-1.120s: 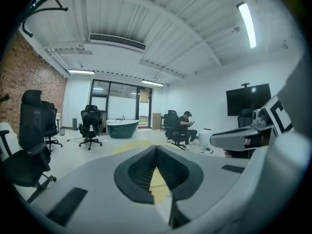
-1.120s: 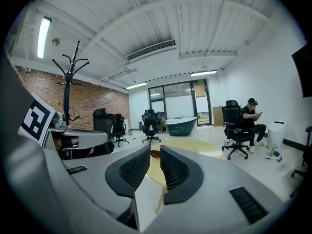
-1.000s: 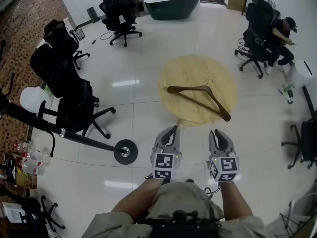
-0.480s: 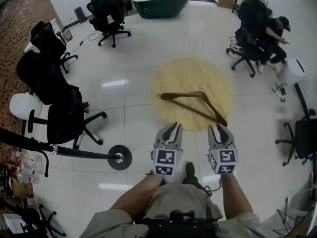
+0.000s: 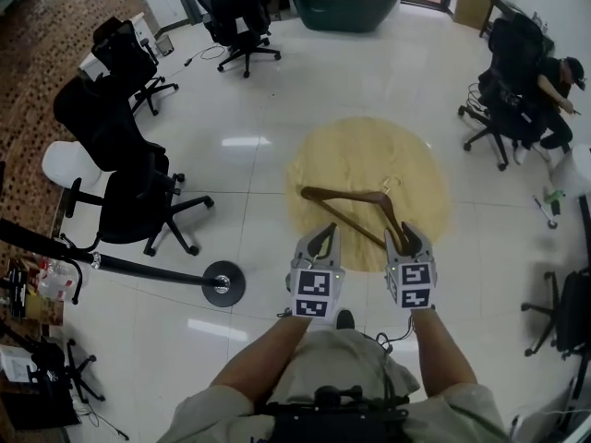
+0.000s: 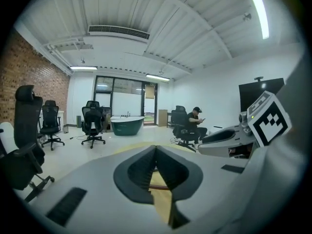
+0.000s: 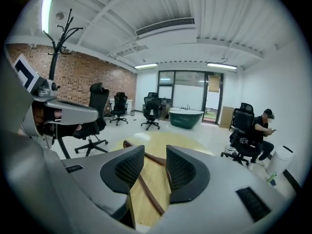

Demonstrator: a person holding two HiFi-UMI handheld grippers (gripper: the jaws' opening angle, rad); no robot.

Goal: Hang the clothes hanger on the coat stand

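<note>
A brown wooden hanger lies flat on the round pale wooden table. My left gripper hovers at the table's near edge, shut with nothing in it; through it a strip of the hanger shows ahead. My right gripper is over the hanger's right end, open. Its jaws have just been opening. The hanger's arm shows through the gap between the pads, which do not press on it. The black coat stand stands left of me on a round base; its hooks show in the right gripper view.
Black office chairs stand left of the table and further back. A dark green bathtub stands at the far wall. A person sits on a chair at the right. Bottles are at the left edge.
Both grippers have moved forward to the table's near edge, and the right one now reaches the hanger's right end. The right jaws have spread apart. The left jaws look unchanged.
</note>
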